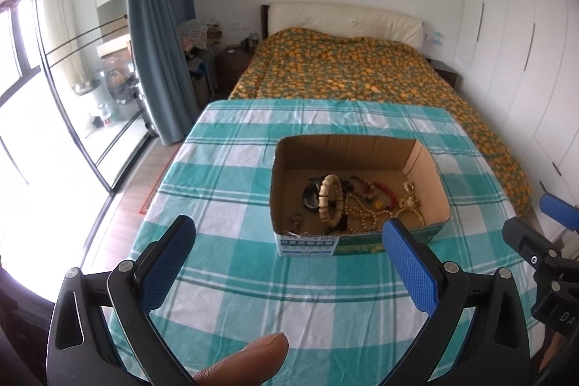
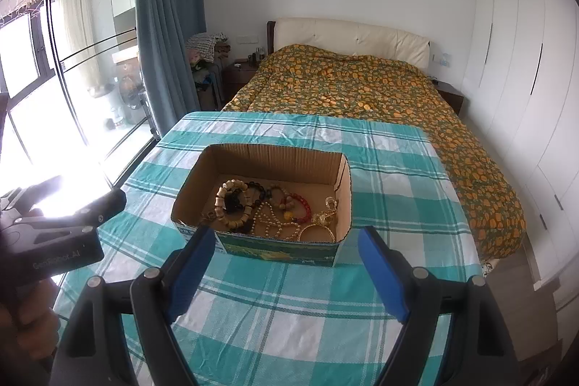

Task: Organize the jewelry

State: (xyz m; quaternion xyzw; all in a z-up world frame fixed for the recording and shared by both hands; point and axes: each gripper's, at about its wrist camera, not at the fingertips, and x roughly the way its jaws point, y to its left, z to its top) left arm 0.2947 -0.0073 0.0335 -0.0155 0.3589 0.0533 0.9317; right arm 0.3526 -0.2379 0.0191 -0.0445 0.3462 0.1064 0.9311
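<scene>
An open cardboard box [image 1: 427, 176] [image 2: 202, 176] stands on the teal checked tablecloth [image 1: 224, 190] [image 2: 391, 205]. Inside lies a heap of jewelry: a cream bead bracelet [image 1: 328, 201] [image 2: 226, 199], a pearl necklace [image 1: 365, 216] [image 2: 269, 217], red beads [image 1: 389, 192] [image 2: 305, 205], dark beads [image 2: 255, 187] and a gold bangle [image 2: 316, 232]. My left gripper [image 1: 287, 232] hangs open just short of the box's near wall, nothing between its blue pads [image 1: 410, 272]. My right gripper [image 2: 286, 239] is open too, in front of the box, empty. A fingertip [image 1: 249, 360] shows at the bottom of the left wrist view.
Behind the table is a bed [image 1: 343, 67] [image 2: 354, 85] with an orange-patterned cover. White wardrobes [image 1: 524, 24] [image 2: 524, 60] line the right wall. A blue curtain [image 1: 159, 24] [image 2: 166, 24] and glass doors [image 2: 90, 60] are on the left. The other gripper's body shows at each view's edge.
</scene>
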